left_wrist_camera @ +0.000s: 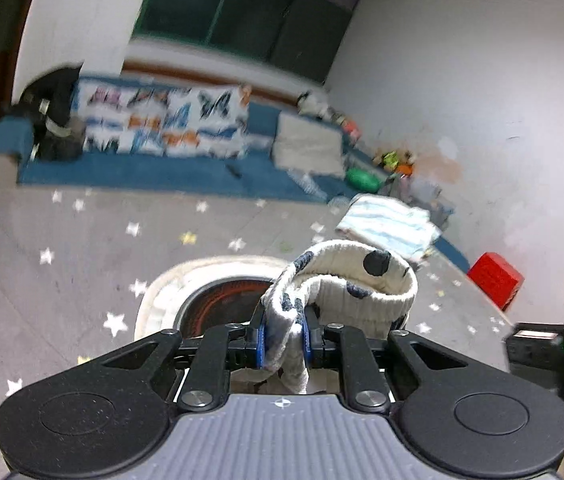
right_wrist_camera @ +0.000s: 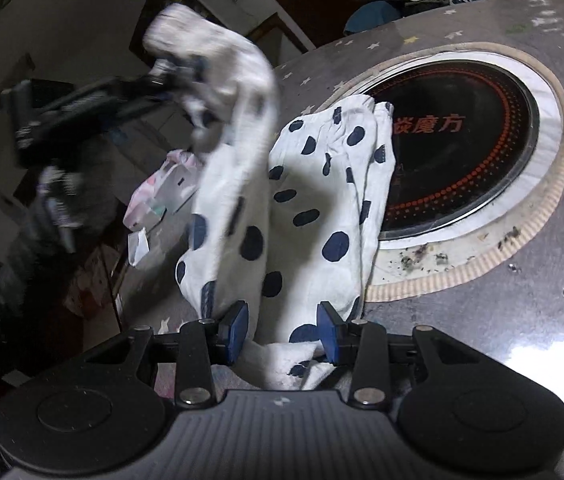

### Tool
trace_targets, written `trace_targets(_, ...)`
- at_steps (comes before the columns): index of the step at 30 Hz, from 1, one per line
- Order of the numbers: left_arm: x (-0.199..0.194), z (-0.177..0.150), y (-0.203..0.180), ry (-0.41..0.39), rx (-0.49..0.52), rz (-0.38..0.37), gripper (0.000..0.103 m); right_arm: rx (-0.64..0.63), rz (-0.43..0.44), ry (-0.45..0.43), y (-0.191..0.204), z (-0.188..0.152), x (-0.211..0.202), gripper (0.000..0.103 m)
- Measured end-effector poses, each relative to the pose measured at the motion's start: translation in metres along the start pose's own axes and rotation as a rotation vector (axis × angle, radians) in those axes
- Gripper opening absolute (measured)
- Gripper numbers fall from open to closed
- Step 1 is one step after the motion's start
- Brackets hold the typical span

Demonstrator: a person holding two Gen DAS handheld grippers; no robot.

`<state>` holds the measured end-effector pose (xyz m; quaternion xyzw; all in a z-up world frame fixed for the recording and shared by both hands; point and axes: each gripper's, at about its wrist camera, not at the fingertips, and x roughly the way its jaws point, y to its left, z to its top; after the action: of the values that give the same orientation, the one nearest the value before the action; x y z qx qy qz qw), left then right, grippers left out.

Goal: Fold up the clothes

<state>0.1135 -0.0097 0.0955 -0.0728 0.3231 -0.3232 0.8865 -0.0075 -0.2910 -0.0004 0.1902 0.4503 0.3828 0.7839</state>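
- Left wrist view: the left gripper [left_wrist_camera: 284,345] has its jaws clamped on a bunched fold of the white polka-dot garment [left_wrist_camera: 345,284]. The cloth rises above the blue pads and loops over to the right, hiding part of the round cooktop [left_wrist_camera: 218,304] set in the star-patterned table [left_wrist_camera: 62,248].
- Beyond the cooktop, a folded striped cloth [left_wrist_camera: 389,224] lies near the far table edge; its detail is blurred. A blue sofa [left_wrist_camera: 154,168] behind it is also blurred.
- The right gripper [left_wrist_camera: 541,346] shows only partly at the frame's right edge.
- Right wrist view: the right gripper [right_wrist_camera: 282,330] has its jaws apart, with the garment [right_wrist_camera: 313,208] lying between the blue pads; whether the pads touch the cloth cannot be told.
- The garment drapes over the cooktop [right_wrist_camera: 465,148] rim on its left side and covers that part.
- The left gripper [right_wrist_camera: 94,104], left of the cooktop, is motion-blurred, lifting one end of the cloth.
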Motion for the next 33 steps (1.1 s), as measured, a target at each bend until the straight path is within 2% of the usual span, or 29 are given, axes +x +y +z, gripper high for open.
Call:
trace_targets(6, 0.032, -0.003, 0.029, 0.085, -0.054, 0.052, 0.020, 0.041, -0.002, -0.027, -0.007, 0.003, -0.006, 0.039)
trace_targets(11, 0.049, -0.004, 0.046, 0.126, -0.101, 0.037, 0.026, 0.060, -0.018, -0.035, -0.011, 0.003, -0.010, 0.039)
trace_targets(13, 0.052, -0.004, 0.049, 0.127, -0.111, 0.057, 0.026, 0.067, -0.025, -0.038, -0.013, 0.003, -0.012, 0.039)
trace_targets(15, 0.053, -0.003, 0.051, 0.123, -0.121, 0.077, 0.029, 0.061, -0.038, -0.039, -0.011, 0.004, -0.014, 0.039)
trace_targets(16, 0.052, -0.002, 0.052, 0.118, -0.126, 0.088, 0.037, 0.055, -0.048, -0.041, -0.010, 0.004, -0.015, 0.039)
trace_targets(21, 0.036, 0.000, 0.050, 0.052, -0.112, 0.153, 0.045, 0.017, -0.100, -0.063, -0.005, 0.012, -0.028, 0.040)
trace_targets(23, 0.025, 0.000, 0.046, 0.027, -0.116, 0.164, 0.045, -0.008, -0.121, -0.078, -0.001, 0.018, -0.034, 0.040)
trace_targets(27, 0.008, -0.010, 0.022, 0.005, -0.059, 0.133, 0.043, -0.082, -0.158, -0.112, 0.008, 0.043, -0.034, 0.040)
trace_targets(33, 0.019, -0.029, 0.003, 0.029, -0.013, 0.168, 0.043, -0.140, -0.202, -0.141, 0.014, 0.086, -0.009, 0.040)
